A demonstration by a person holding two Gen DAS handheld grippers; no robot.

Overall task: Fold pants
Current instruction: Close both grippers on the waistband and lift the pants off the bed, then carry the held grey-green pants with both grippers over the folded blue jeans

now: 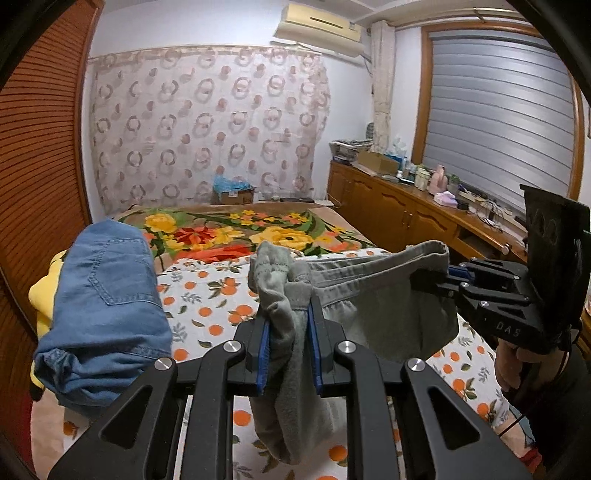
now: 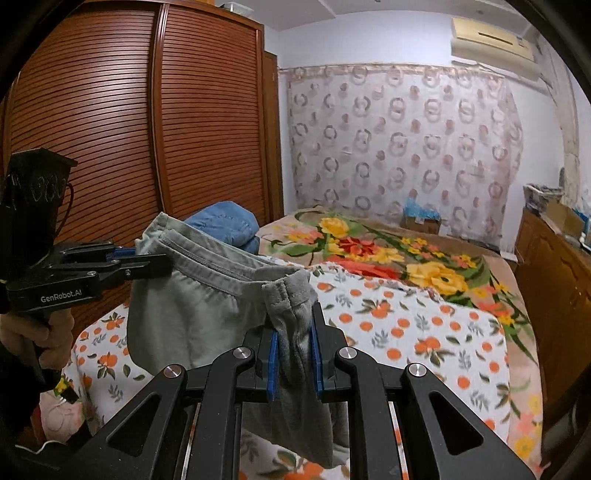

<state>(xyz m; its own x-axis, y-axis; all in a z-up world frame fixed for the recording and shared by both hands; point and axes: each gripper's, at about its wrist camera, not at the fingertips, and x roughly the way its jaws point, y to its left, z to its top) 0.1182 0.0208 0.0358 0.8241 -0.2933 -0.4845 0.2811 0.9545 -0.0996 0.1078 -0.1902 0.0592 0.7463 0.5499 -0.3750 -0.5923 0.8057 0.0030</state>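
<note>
left gripper (image 1: pixel 287 325) clamped on one waistband corner of grey pants (image 1: pixel 373 295) | right gripper (image 2: pixel 294 343) clamped on other corner | waistband stretched between, raised above orange-print sheet (image 2: pixel 406 325) | folded jeans (image 1: pixel 107 295) at left bed edge, near wardrobe (image 2: pixel 129 110)

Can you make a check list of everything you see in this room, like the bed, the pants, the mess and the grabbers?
Surface: bed with an orange-print sheet and a flowered blanket.
Job's things: grey pants held up in the air, hanging down.
Clutter: folded jeans on something yellow; cardboard box.
Grippers: left gripper and right gripper, jaws shut on the pants.
Cables: some on the crowded counter.
Surroundings: wardrobe, curtain, air conditioner, window blind.
</note>
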